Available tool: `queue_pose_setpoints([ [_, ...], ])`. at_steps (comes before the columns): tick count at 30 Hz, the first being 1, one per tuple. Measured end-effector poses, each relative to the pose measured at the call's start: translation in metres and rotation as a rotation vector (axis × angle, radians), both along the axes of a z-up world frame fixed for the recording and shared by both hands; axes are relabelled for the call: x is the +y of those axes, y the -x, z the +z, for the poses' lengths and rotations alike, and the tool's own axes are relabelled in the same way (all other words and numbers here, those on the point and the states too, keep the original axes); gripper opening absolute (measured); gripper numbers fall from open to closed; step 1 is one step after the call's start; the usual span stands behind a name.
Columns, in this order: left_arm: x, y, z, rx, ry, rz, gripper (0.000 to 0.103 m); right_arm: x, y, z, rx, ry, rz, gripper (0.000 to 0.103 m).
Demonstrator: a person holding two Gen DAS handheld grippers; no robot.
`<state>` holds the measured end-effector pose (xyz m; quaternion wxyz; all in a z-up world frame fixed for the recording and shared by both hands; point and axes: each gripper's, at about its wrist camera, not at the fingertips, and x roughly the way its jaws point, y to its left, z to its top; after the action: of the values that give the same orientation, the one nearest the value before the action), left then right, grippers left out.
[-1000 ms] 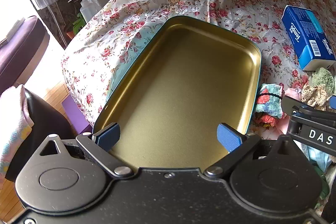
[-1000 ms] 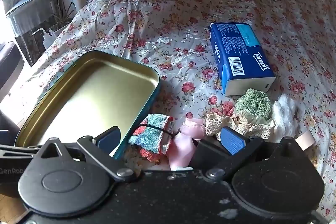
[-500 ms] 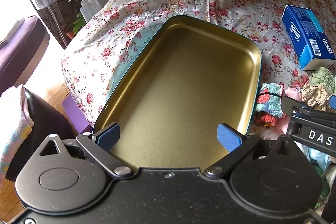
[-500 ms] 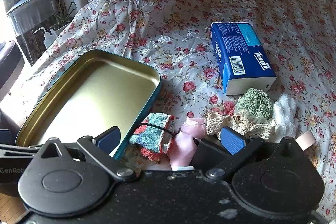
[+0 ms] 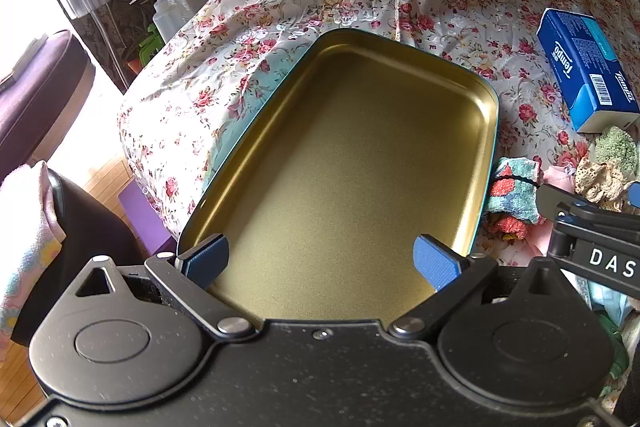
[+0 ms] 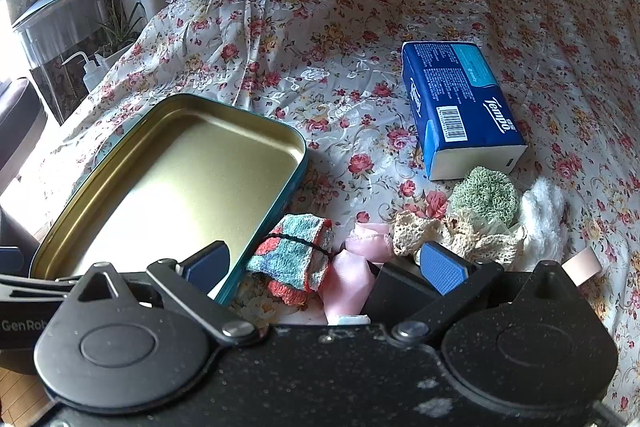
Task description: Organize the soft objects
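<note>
- Left wrist view: the left gripper [image 5: 320,261] hangs over the near end of the tin [image 5: 490,99], fingers wide apart and gripping nothing. The tin lies on the bedspread [image 5: 280,7] with nothing in it.
- Nothing in this view differs from a second ago; the gripper has held its place over the tin.
- Right wrist view: the right gripper [image 6: 326,265] has its fingers spread and bare, low over the soft pile just beside the tin's right wall: a knit cloth [image 6: 298,255], pink ribbon [image 6: 348,279], lace [image 6: 440,231], a green scrubber [image 6: 486,195] and white fluff [image 6: 542,211].
- A tissue pack [image 6: 460,99] lies just beyond the pile.
- This view has drifted only slightly; no item has moved.
- Judgement: sorting has not begun, and the first pick is still ahead, likely the knit cloth.
</note>
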<state>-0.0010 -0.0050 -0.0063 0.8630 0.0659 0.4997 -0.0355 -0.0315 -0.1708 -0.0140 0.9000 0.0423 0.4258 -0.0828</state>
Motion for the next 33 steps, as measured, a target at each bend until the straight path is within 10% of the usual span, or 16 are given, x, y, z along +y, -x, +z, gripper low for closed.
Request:
queue_pose_setpoints([
  [33,-0.035,0.01,0.005,0.007,0.029,-0.08,0.096,-0.082,0.014,0.033,-0.031,-0.076,-0.212,0.102],
])
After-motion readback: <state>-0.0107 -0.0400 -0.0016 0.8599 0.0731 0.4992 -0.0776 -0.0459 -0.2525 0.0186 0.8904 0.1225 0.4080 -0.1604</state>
